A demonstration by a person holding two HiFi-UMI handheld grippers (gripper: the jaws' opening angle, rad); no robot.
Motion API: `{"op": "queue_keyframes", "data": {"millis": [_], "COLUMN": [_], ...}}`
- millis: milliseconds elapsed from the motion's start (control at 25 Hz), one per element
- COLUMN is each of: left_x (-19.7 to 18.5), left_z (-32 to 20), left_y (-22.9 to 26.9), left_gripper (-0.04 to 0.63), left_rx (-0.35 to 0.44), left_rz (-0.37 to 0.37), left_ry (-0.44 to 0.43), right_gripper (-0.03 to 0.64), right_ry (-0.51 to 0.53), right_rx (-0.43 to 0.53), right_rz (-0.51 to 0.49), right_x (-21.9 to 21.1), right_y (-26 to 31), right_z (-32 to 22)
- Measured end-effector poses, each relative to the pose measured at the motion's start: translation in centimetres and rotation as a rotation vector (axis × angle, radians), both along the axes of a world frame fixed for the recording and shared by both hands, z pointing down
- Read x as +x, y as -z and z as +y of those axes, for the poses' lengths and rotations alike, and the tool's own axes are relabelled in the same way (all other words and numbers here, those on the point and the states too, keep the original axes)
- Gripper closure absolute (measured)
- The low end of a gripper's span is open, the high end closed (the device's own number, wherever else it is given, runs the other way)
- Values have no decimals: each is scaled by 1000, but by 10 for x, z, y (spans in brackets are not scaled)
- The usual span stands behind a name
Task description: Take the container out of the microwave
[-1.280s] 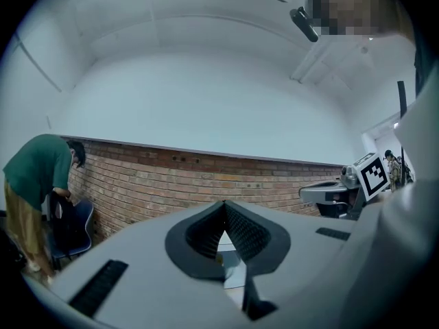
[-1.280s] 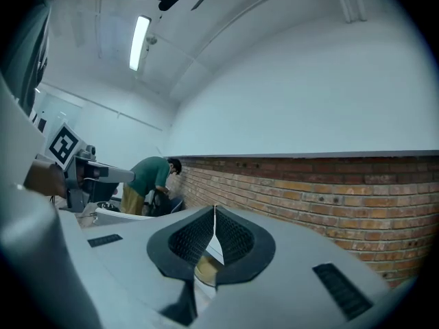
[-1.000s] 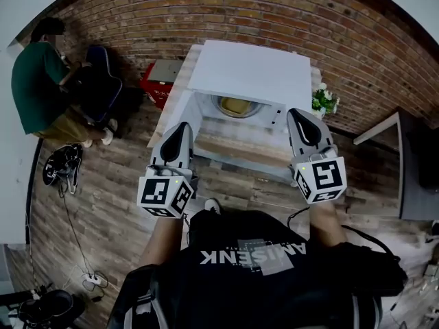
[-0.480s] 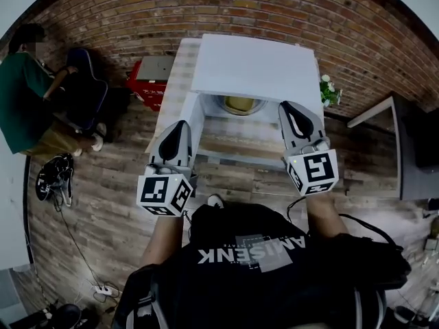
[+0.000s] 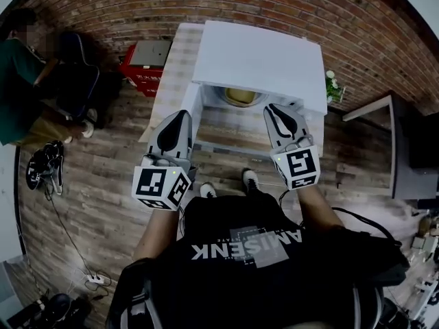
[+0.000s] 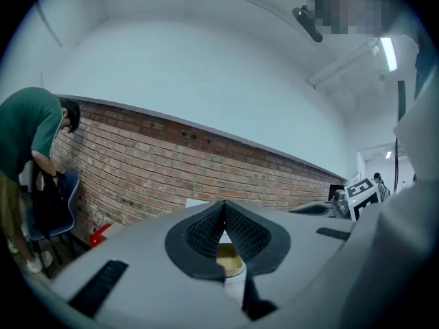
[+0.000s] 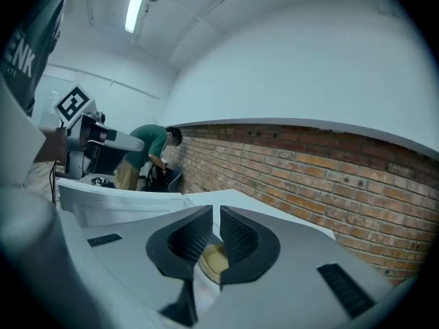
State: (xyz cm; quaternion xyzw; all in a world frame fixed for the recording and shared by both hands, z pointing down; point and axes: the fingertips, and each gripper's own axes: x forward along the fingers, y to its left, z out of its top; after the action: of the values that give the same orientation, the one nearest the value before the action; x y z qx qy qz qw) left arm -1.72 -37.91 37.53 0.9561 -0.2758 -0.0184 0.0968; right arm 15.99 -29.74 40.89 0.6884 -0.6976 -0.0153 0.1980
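Observation:
A white microwave stands on a wood-patterned table, its front open and its door swung out to the left. Inside sits a round container with yellowish contents. It also shows beyond the jaws as the container and the container. My left gripper is shut and empty, just before the opening's left side, beside the door. My right gripper is shut and empty at the opening's right side. Neither touches the container.
A person in a green top bends over a dark chair at the far left. A red box stands left of the table, and a small flowering plant right of the microwave. Cables lie on the floor.
Both grippers have moved forward toward the microwave's opening, the right one more and inward to the left. Their jaws have stayed shut.

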Motion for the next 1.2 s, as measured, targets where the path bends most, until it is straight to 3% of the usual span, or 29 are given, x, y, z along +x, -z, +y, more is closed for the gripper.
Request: {"op": "queue_keyframes", "data": {"millis": [120, 200, 360, 760, 960, 1200], "left_x": [7, 12, 15, 13, 8, -2], "left_z": [5, 8, 16, 32, 39, 47], "left_y": [-9, -15, -20, -30, -36, -39], "left_gripper": [583, 583, 583, 583, 583, 583], "left_rx": [-3, -12, -32, -29, -34, -45], "left_rz": [-27, -35, -45, -84, -93, -113], "left_ry": [10, 8, 52, 166, 194, 250], "right_gripper": [559, 499, 488, 413, 408, 408], "right_ry": [58, 93, 146, 266, 343, 294], "right_rx": [-48, -74, -121, -258, -303, -349], "right_rz": [3, -1, 1, 111, 234, 302], "right_x": [-1, 0, 2, 7, -2, 8], "right_y": [-24, -40, -71, -142, -174, -205], "right_z": [-6, -9, -12, -27, -38, -58]}}
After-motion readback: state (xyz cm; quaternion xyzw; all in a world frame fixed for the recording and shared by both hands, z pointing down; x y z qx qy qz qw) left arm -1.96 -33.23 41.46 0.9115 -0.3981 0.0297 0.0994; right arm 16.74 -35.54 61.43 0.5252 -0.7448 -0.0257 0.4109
